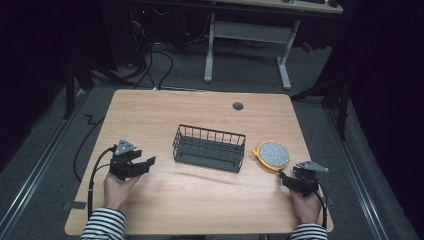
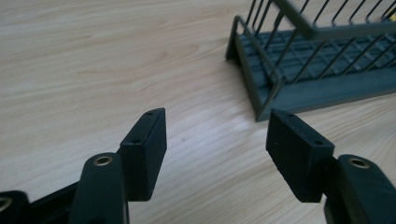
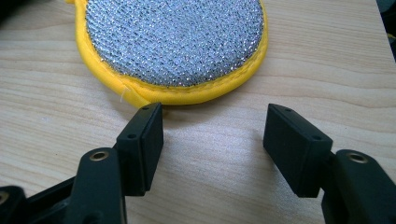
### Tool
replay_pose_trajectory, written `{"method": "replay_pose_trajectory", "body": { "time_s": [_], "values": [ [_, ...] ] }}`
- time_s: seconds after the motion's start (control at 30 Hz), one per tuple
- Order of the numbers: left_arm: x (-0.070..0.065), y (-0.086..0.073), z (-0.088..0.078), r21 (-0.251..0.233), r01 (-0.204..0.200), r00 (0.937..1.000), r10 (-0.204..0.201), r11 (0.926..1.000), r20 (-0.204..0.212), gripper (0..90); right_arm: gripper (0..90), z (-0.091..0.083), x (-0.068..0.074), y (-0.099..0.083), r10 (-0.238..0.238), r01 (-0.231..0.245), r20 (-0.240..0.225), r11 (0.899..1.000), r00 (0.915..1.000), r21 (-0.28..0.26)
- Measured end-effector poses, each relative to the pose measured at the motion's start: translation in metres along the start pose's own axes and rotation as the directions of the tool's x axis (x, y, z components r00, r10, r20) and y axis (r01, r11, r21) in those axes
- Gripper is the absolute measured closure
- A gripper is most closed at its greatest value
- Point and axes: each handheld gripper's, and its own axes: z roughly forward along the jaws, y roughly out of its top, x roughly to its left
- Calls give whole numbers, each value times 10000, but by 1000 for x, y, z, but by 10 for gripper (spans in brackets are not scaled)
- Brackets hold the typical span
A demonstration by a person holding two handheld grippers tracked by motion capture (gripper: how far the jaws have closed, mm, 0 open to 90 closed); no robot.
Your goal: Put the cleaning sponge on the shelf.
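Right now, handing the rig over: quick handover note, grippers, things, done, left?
Left gripper: open, nothing between its fingers, above bare table, pointing toward the wire basket.
Right gripper: open, nothing held, fingers just short of the scrub pad, not touching it.
Scrub pad: round, yellow rim, silver mesh face, lying flat on the table beside the basket's right end.
Wire basket: mid-table, upright, nothing visible inside.
Done: nothing gripped yet.
Left: probably grip the pad with the right gripper and put it in the basket; the left could steady the basket.

Bright, soft-glared table [image 1: 200,200] amid dark, dim, slightly soft surroundings.
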Motion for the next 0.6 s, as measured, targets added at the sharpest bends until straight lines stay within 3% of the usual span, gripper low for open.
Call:
{"method": "replay_pose_trajectory", "body": {
  "time_s": [0.23,0.4,0.6],
  "values": [
    [-16,36,4,-200,-240,9986,249,9995,474,393,380,0,0,0,5,-5,4,10000,10000,-1],
    [-24,56,12,-105,-552,9972,557,9984,503,403,379,0,0,0,8,-8,11,10000,10000,4],
    [-28,74,27,37,-562,9969,559,9984,547,425,378,0,0,0,36,-36,14,10000,10000,15]
  ]
}}
